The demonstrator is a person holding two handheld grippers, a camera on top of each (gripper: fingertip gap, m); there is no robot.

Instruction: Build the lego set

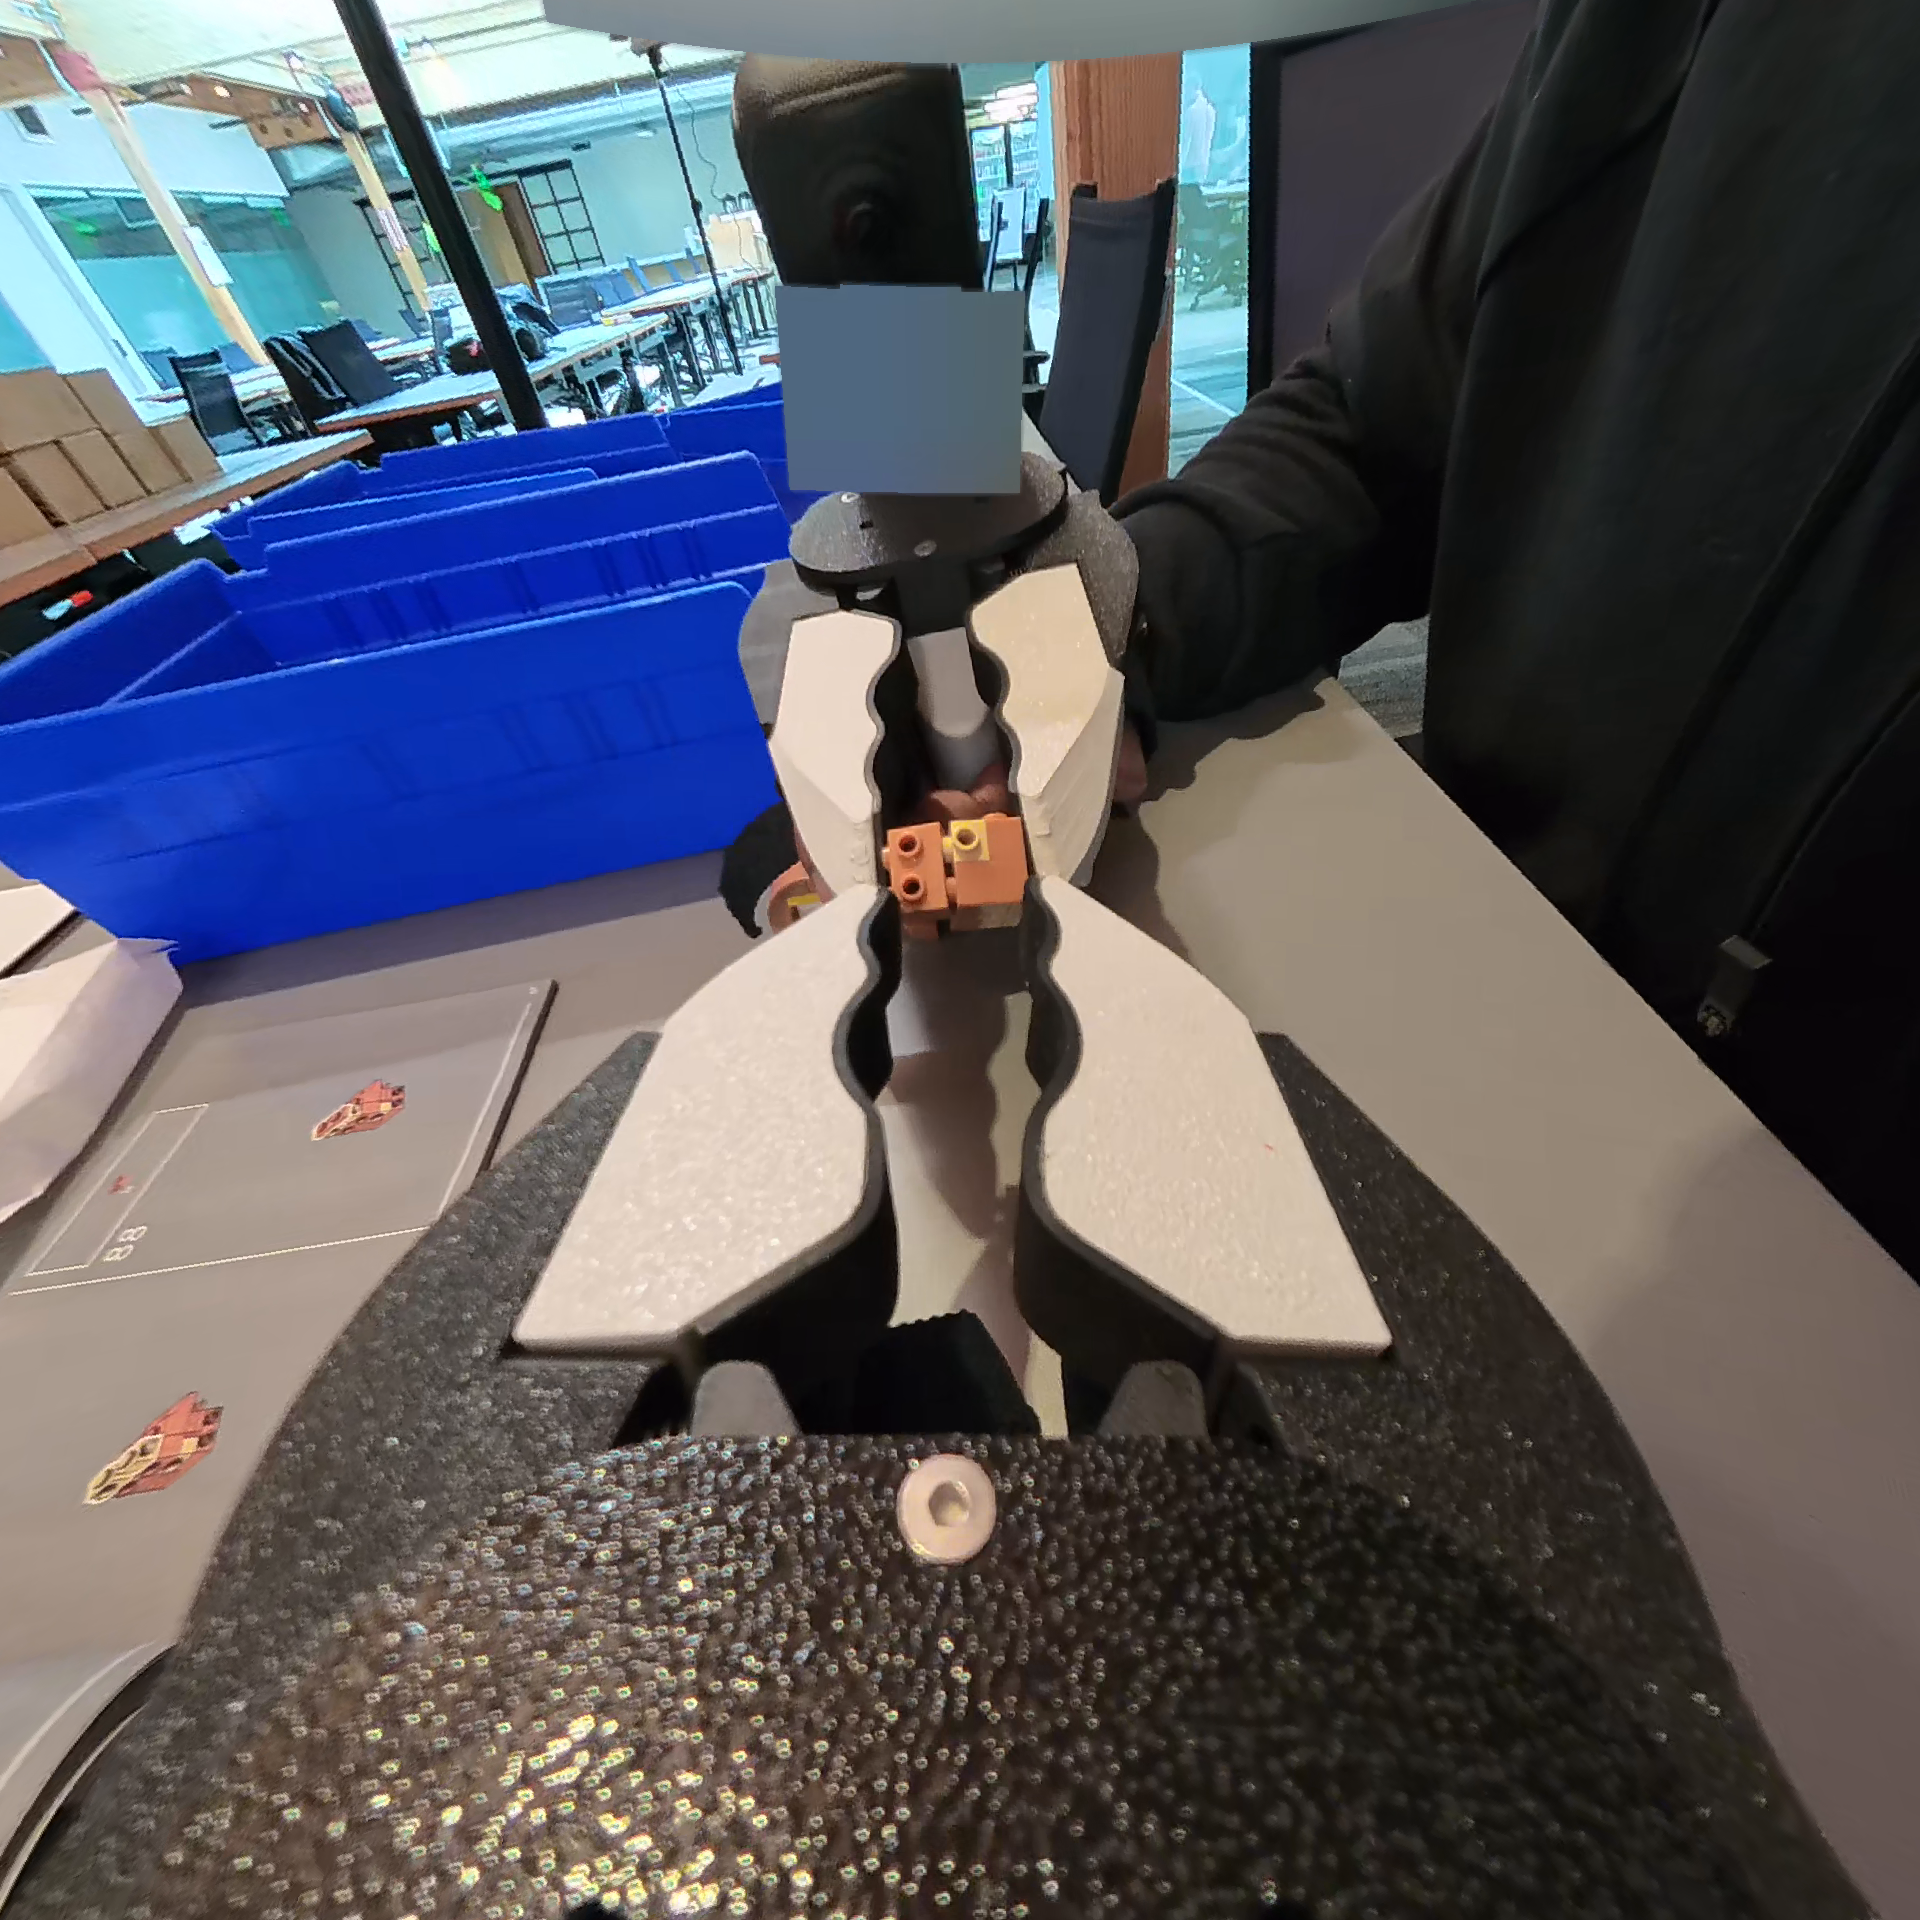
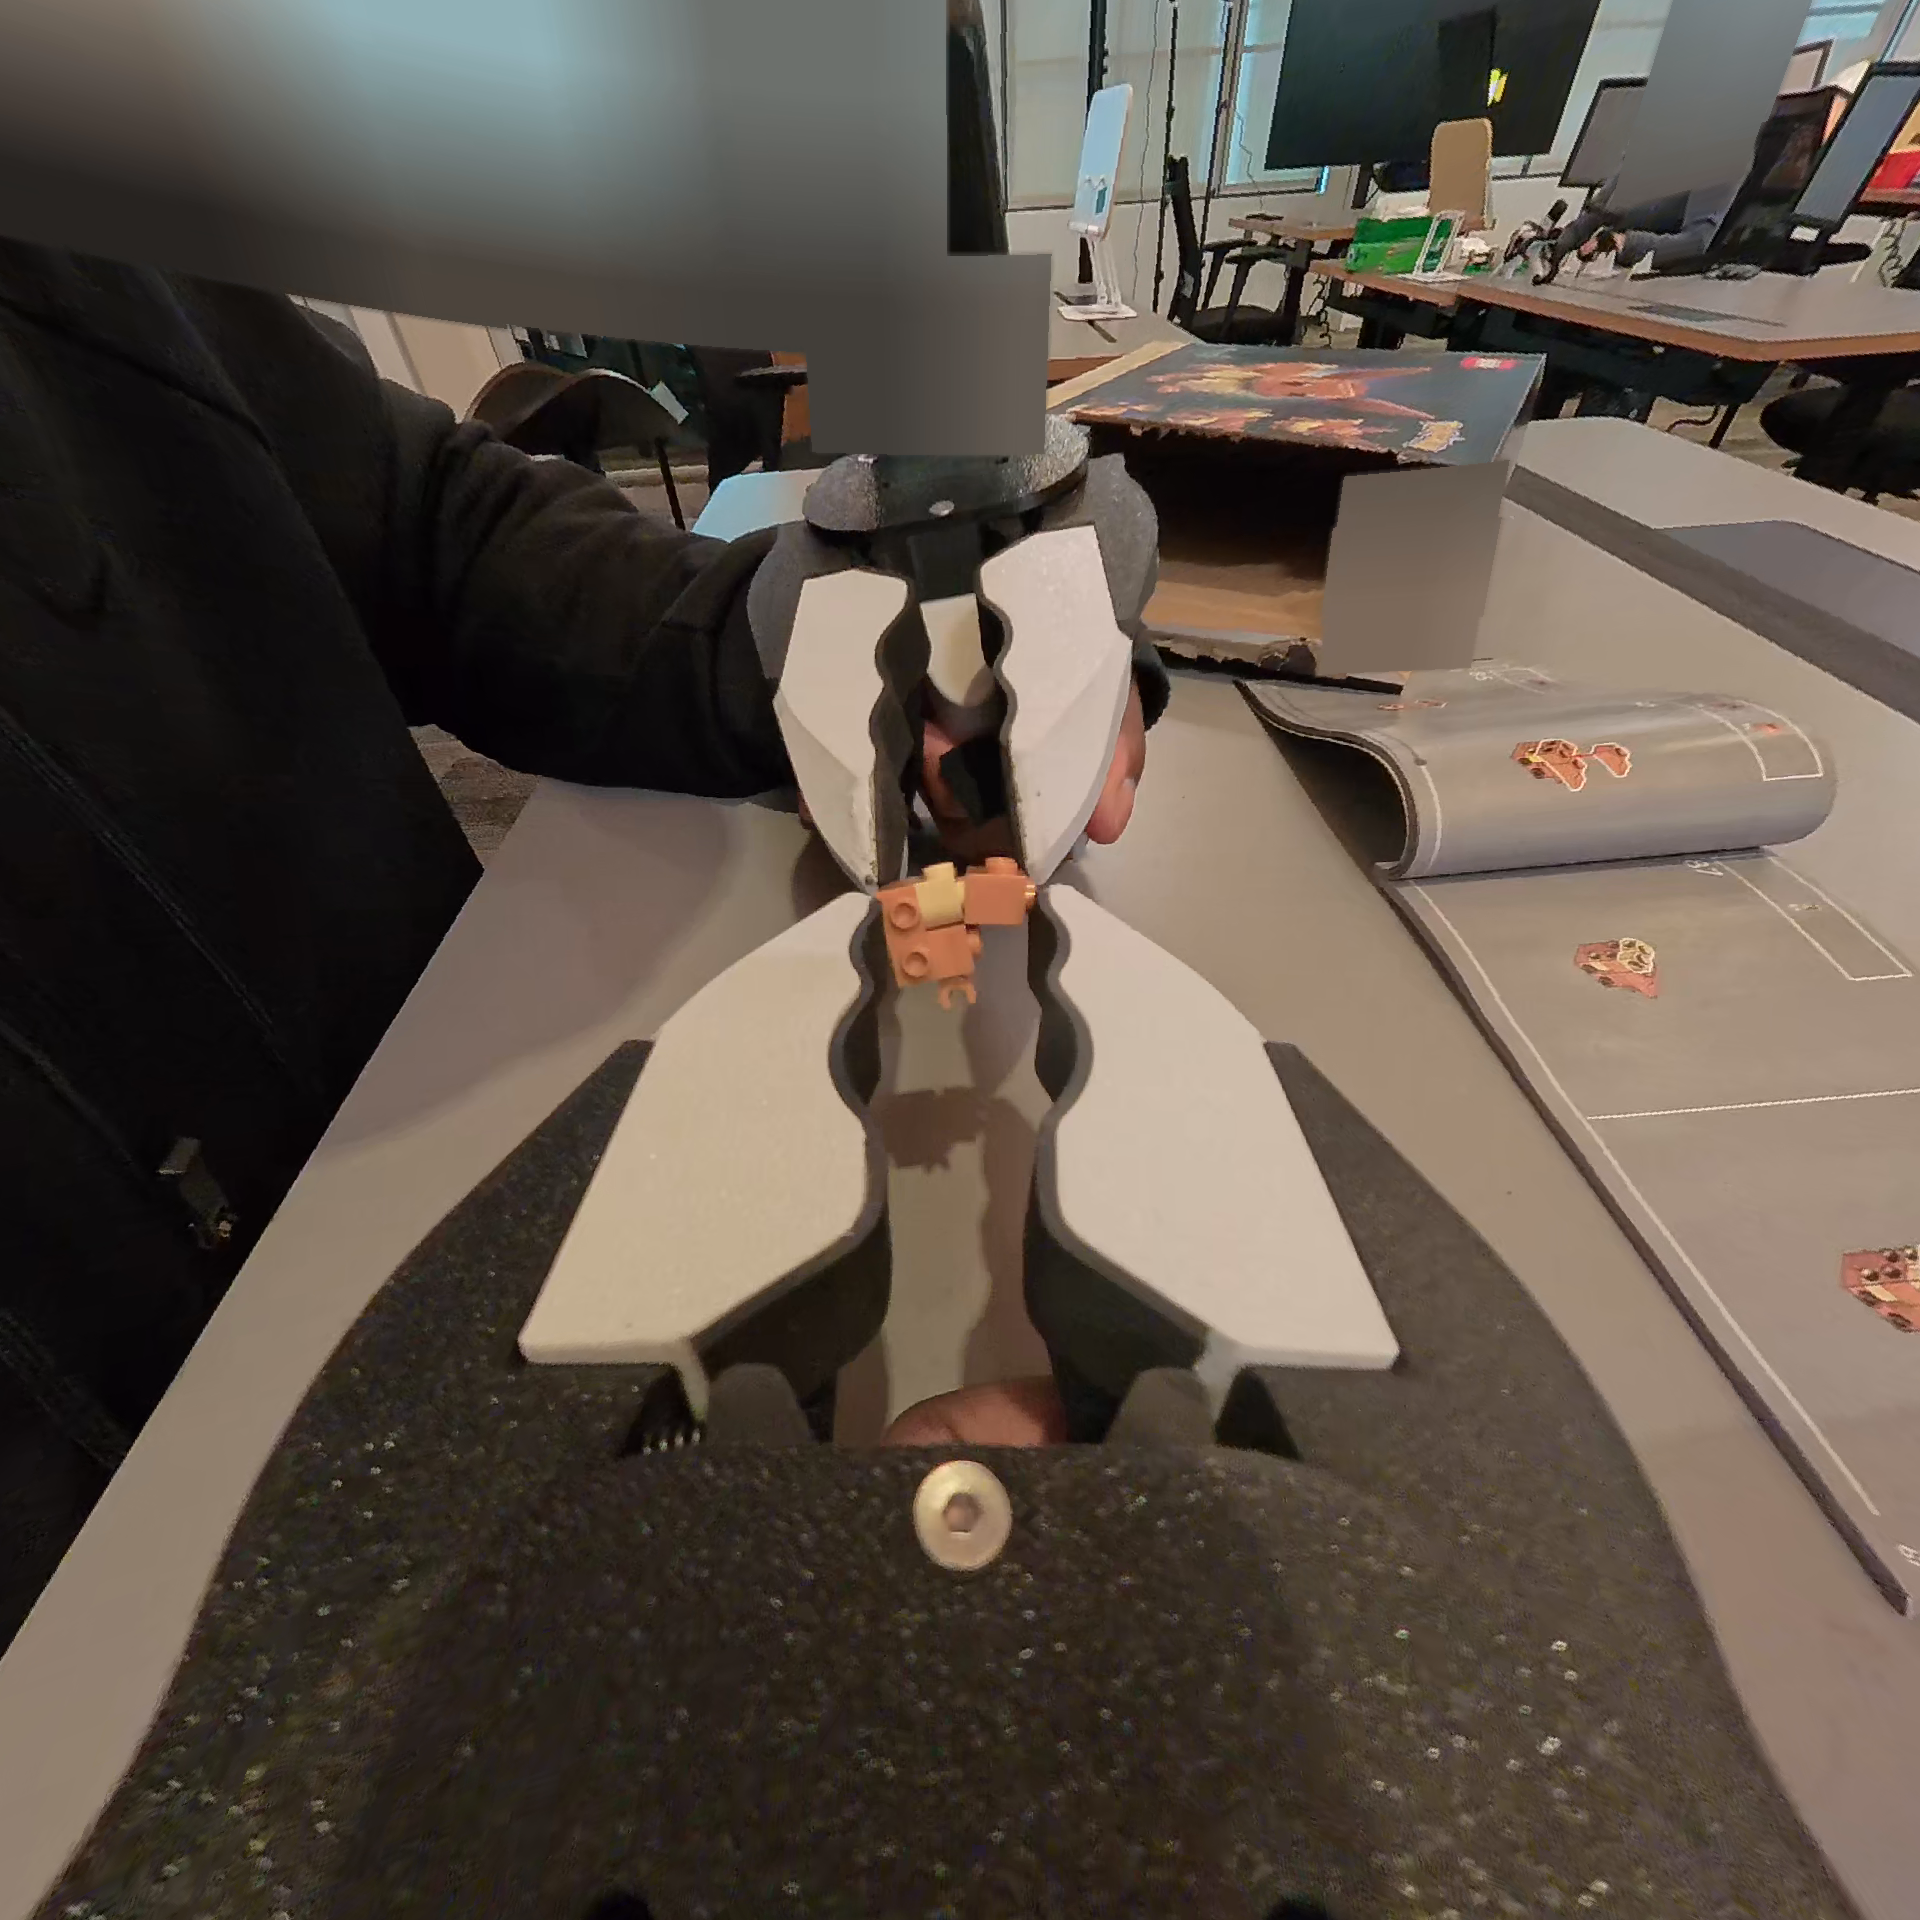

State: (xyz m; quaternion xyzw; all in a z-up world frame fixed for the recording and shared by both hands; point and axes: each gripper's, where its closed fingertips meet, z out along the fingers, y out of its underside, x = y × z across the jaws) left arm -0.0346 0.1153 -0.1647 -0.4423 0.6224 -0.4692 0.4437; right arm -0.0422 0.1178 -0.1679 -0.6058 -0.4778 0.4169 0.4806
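Note:
A small orange brick assembly (image 1: 956, 873) with a tan piece hangs above the grey table (image 1: 1351, 987), between two grippers that meet tip to tip. My left gripper (image 1: 956, 899) reaches in from below in the left wrist view, and its fingertips (image 1: 1044, 904) press on the assembly's sides. My right gripper (image 1: 951, 831) comes from the far side and closes on the same assembly. In the right wrist view the right gripper (image 2: 951, 909) grips the assembly (image 2: 925, 935) by its two sides. The left gripper (image 2: 956, 868) meets it from above there.
Blue bins (image 1: 416, 727) stand along the table's left. An open instruction booklet (image 2: 1662, 987) lies to the right, with an opened cardboard box (image 2: 1299, 499) behind it. A person in black clothing (image 1: 1662, 520) stands at the table's edge. The tips of both grippers are at nearly the same place.

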